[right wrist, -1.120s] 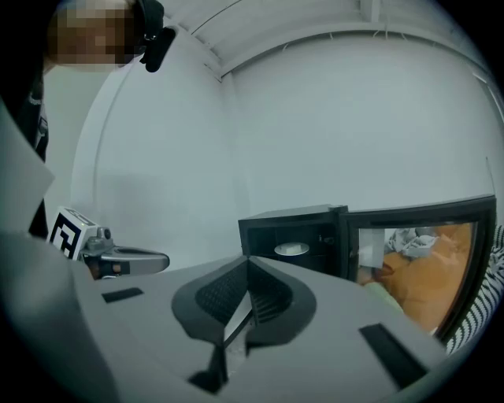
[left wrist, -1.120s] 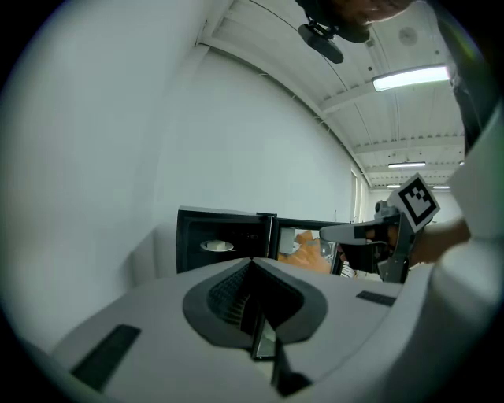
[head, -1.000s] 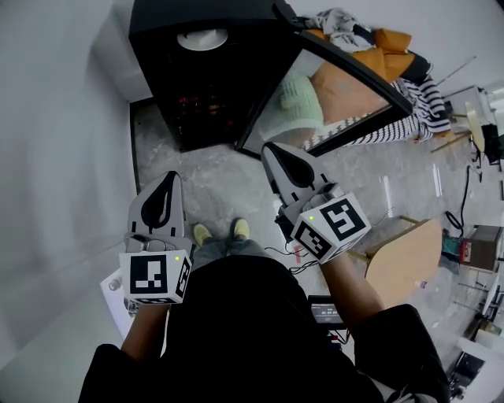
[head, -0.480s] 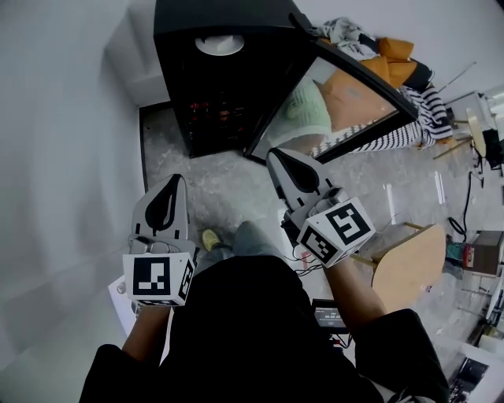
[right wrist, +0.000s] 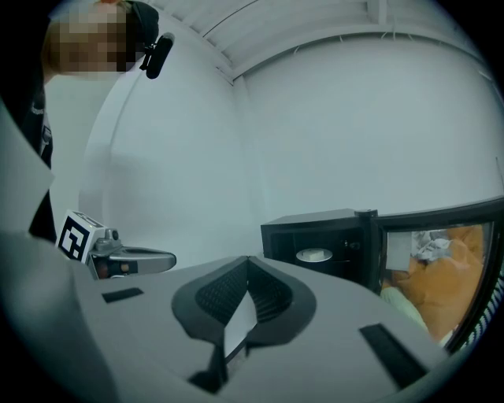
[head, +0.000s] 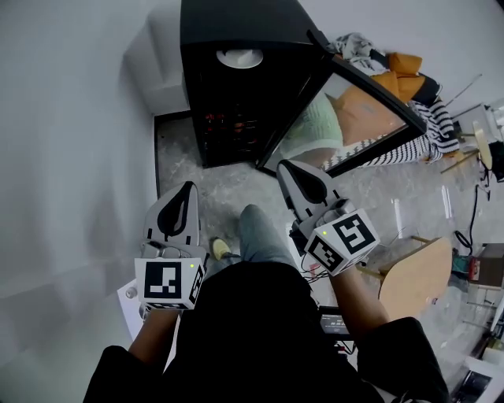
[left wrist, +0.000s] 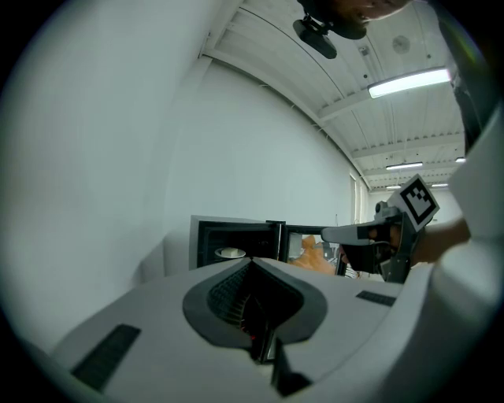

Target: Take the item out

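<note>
Both grippers hang in the air in front of the person's body, neither holding anything. The left gripper (head: 188, 191) is clenched: in its own view the jaws meet at the tip with nothing between them. The right gripper (head: 286, 167) is clenched as well, pads together and empty. The two are apart, side by side, and the right one reaches a little further forward.

Ahead of both, well apart from the tips, stands a black cabinet (head: 236, 20) with its glass door (head: 350, 118) swung open. The door lies ahead of the right gripper and out to its right. The dish (head: 240, 57), white and round, sits on an upper shelf inside the cabinet, ahead of the left gripper and a little to its right, and ahead-left of the right gripper. Lower in the cabinet faint red spots show; what they are I cannot tell.

Between the grippers and below them are the person's knee (head: 260, 232) and a shoe (head: 221, 249) on the grey floor (head: 228, 177). Far right of the right gripper lies a wooden board (head: 413, 275), and beyond the door a heap of clothes (head: 409, 67)
</note>
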Demonstrator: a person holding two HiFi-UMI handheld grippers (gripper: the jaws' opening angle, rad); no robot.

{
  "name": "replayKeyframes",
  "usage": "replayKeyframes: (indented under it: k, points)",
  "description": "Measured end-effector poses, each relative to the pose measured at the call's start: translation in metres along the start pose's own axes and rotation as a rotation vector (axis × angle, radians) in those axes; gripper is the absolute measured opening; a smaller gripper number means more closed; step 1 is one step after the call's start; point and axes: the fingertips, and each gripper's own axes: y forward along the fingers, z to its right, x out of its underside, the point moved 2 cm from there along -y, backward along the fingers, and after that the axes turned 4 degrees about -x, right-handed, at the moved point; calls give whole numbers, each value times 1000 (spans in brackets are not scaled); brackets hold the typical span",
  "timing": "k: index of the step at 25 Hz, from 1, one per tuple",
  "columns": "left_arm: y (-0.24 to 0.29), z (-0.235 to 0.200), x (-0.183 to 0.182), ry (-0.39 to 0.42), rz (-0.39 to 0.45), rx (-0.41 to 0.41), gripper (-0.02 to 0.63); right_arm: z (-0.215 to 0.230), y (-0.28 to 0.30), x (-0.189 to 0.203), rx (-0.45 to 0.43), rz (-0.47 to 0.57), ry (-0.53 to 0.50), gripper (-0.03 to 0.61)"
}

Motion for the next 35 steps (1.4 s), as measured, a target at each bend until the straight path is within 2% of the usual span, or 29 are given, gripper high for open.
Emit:
replayKeyframes:
  k: [10, 18, 23, 27, 31, 35]
  points:
    - [16, -1, -2, 7, 4, 13, 8, 11, 7, 7, 1, -16, 11, 8]
    - [55, 0, -8, 13, -18, 25, 8, 41, 27, 7, -13, -29, 47, 8]
    - [86, -3, -10, 15, -32, 23, 8, 58, 47, 13, -64, -60, -4, 8]
    - [110, -7, -12, 15, -48, 27, 8, 65, 64, 13, -140, -79, -46, 7]
    - [134, -11, -12, 10, -55, 26, 8, 73, 78, 12, -198, -78, -22, 6]
    - [161, -14, -8, 7, -69, 27, 8, 100, 93, 20, -200, -86, 49, 8]
